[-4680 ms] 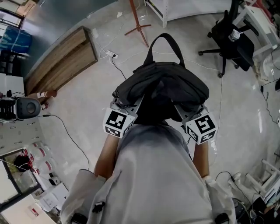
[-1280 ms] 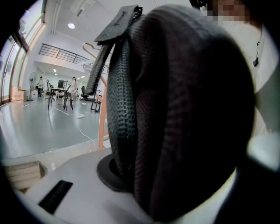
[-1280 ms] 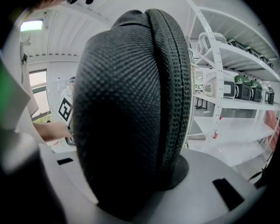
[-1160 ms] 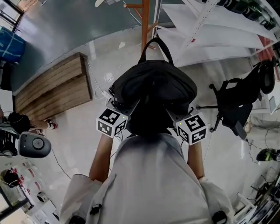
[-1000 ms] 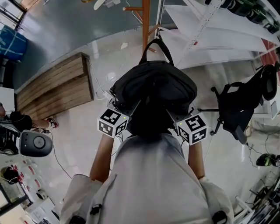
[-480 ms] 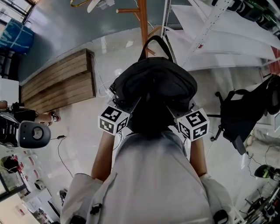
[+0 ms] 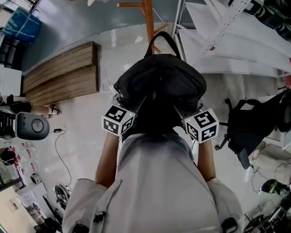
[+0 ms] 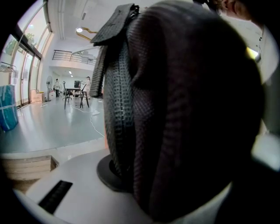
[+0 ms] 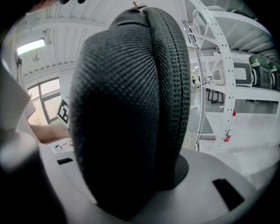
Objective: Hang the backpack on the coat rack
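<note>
Person: a pale grey shirt filled the near edge of the head view, with both bare forearms reaching forward to the backpack.
Left gripper: its jaws were clamped, narrowly parted, on a thick fold of black mesh at the backpack's near left edge. Its marker cube sat just behind the bag.
Right gripper: its jaws were likewise clamped on a rounded fold of black mesh at the backpack's near right edge, with its cube just behind.
Backpack: black and bulging, it was held off the floor between the two grippers, in front of the person's chest.
Carry loop: it stood open at the backpack's far edge, pointing away from the person. It overlapped the coat rack's lower braces in the head view; contact could not be told.
Coat rack: an orange-brown wooden pole with side arms, just beyond the backpack's loop.
Wooden platform: low and slatted, on the pale floor to the backpack's left.
Office chair: black, to the backpack's right.
White perforated frame: beyond the backpack, to the right.
</note>
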### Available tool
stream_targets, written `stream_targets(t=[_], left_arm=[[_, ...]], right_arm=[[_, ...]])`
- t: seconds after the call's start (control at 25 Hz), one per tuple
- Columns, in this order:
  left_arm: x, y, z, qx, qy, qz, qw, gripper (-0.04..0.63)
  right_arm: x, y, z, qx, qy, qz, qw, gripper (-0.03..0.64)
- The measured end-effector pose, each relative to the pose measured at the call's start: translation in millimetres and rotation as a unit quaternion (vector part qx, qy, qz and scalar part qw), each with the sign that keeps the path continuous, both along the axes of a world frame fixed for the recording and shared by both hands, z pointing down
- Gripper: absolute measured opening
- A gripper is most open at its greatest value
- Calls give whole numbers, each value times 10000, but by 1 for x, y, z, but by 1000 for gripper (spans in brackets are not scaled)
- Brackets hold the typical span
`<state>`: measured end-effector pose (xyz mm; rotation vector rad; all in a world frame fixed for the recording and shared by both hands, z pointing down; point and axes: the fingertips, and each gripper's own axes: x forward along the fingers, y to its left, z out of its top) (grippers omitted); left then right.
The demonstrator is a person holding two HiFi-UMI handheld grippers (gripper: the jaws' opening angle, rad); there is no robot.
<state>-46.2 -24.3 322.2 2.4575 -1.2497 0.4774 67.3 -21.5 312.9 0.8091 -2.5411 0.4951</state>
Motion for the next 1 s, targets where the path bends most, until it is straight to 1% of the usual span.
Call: stream_targets(t=[0.12,0.36,0.72,1.0], left_arm=[[4,-3,5,3,9,-103,9999,110],[-2,-10,27,-138,41,-294,9995,110],[-8,-21,53,-357,80,-226,9991,110],[-3,-31,83,-679,26,-168,9975,112]], right_arm=[[4,-6,5,39,11,-73,10000,153],[-3,-16,25,-53,136,-163,9998,153],[-9,-27,49,-211,234,-117,9994,153],[-5,-36,77,-496,271,-53,9984,153]])
